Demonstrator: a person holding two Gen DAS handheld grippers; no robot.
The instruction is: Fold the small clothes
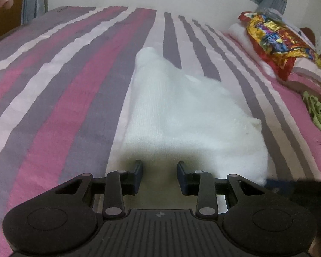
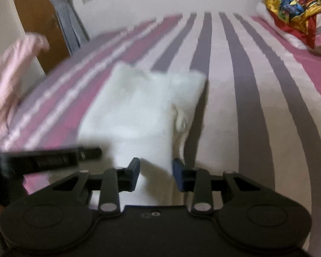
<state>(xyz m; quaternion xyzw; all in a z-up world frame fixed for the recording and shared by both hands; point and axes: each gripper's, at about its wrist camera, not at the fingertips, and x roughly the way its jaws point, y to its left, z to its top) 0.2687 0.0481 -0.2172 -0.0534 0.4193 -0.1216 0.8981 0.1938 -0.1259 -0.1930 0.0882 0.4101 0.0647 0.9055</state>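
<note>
Both the left gripper (image 1: 159, 176) and right gripper (image 2: 156, 174) gape empty, white garment (image 1: 177, 115) lying just ahead.

Open bedsheet (image 1: 53, 98) around white garment (image 1: 182, 111)

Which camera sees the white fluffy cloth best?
The left wrist view: the white cloth is sharp, its knit showing, though the right tongs hide one near corner. The right wrist view shows it blurred by motion.
</note>
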